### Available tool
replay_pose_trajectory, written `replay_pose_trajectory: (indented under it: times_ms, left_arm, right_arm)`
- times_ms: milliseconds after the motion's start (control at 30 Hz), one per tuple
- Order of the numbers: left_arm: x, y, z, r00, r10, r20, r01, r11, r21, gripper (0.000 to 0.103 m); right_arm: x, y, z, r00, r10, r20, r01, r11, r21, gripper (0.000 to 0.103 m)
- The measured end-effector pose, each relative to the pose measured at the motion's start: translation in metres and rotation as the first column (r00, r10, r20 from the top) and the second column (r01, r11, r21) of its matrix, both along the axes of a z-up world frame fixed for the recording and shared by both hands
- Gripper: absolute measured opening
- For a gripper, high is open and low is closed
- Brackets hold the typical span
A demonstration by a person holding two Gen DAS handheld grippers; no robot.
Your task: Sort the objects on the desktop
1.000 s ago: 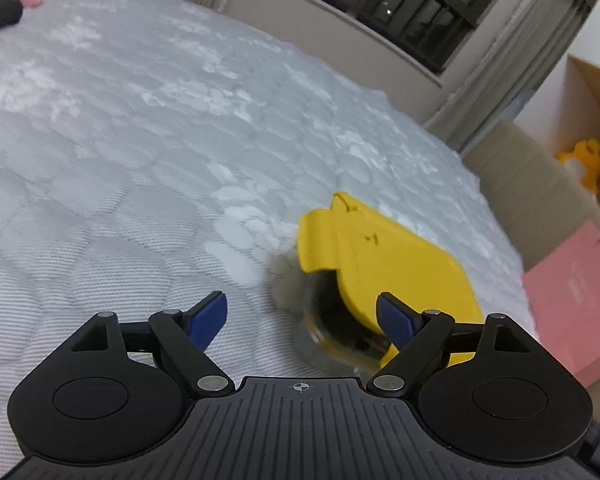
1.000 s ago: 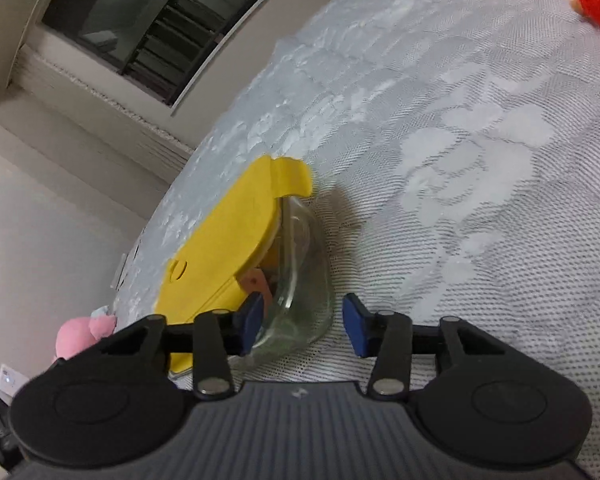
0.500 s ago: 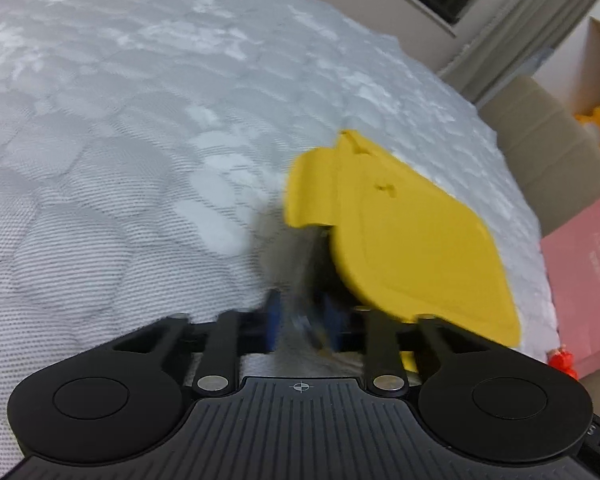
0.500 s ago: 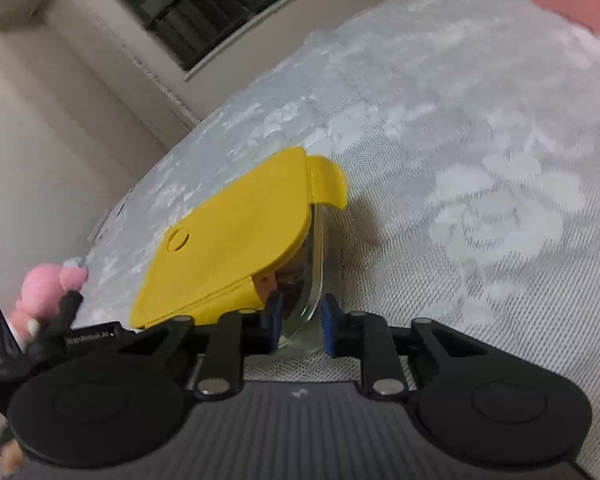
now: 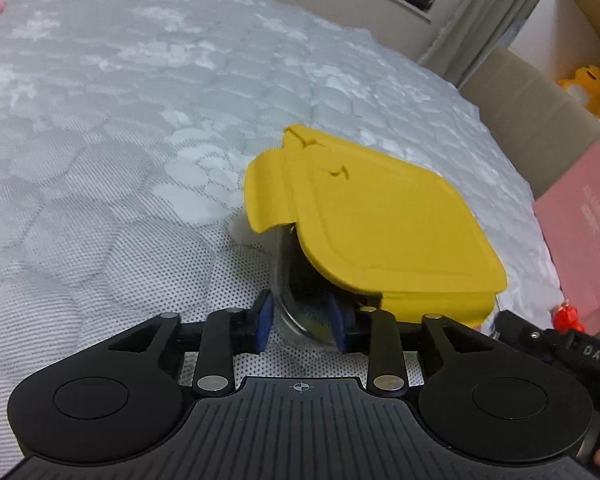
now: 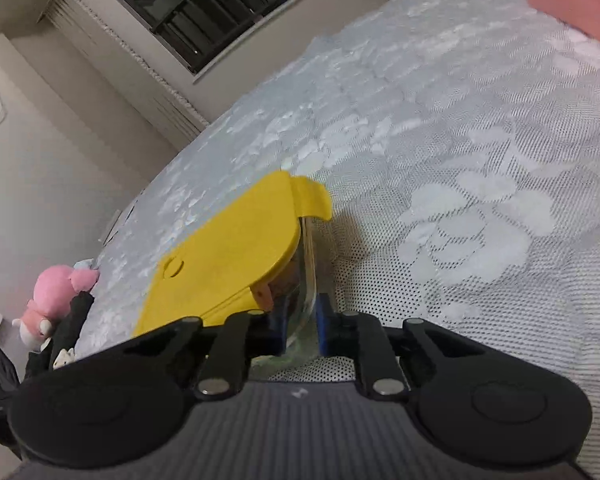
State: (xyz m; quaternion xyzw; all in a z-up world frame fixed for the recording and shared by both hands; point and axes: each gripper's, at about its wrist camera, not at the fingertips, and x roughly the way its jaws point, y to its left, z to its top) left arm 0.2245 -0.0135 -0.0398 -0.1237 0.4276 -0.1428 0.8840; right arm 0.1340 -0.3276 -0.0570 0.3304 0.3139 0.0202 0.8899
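One bed: (image 5: 140, 120) big, with a grey-white flower cover
Glass box: (image 6: 306, 280) sits on the bed, yellow lid (image 5: 380, 224) resting crooked on top
Left claw: (image 5: 300, 322) blue tips pinch the glass box wall on one side
Right claw: (image 6: 302, 324) pinches the wall on the other side
Pink toy: (image 6: 56, 292) small, far off at the bed's edge
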Motion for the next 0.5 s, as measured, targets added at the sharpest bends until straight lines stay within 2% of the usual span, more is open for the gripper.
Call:
replay_pose_trajectory:
  times_ms: [33, 67, 133, 267, 300, 500]
  left_arm:
    - [-0.003, -0.001, 0.002, 1.0, -0.001, 0.012, 0.0, 1.0, 0.01, 0.049]
    - [-0.006, -0.001, 0.004, 1.0, -0.001, 0.025, 0.001, 1.0, 0.021, 0.052]
    - [-0.009, -0.002, 0.01, 0.998, -0.002, 0.06, -0.001, 0.998, 0.055, 0.058]
    - [-0.011, 0.003, 0.016, 0.995, -0.01, 0.099, 0.005, 0.998, 0.057, 0.066]
    - [-0.011, 0.006, 0.017, 0.995, -0.014, 0.1, 0.009, 0.999, 0.046, 0.071]
    - [-0.015, 0.017, 0.018, 0.991, -0.008, 0.133, -0.001, 0.998, 0.061, 0.077]
  right_arm:
    - [-0.004, -0.001, 0.003, 1.0, -0.005, 0.011, 0.005, 1.0, -0.013, 0.024]
    - [-0.007, -0.003, 0.006, 0.999, -0.023, 0.031, 0.023, 1.0, -0.019, 0.037]
    - [-0.008, -0.009, 0.009, 0.997, -0.065, 0.046, 0.065, 0.998, -0.007, 0.05]
    - [0.006, -0.025, -0.003, 0.993, -0.114, 0.029, 0.108, 0.981, 0.158, 0.05]
    - [0.009, -0.026, -0.007, 0.99, -0.135, 0.024, 0.129, 0.975, 0.182, 0.05]
    - [0.019, -0.024, -0.022, 0.976, -0.213, 0.043, 0.196, 0.947, 0.255, 0.05]
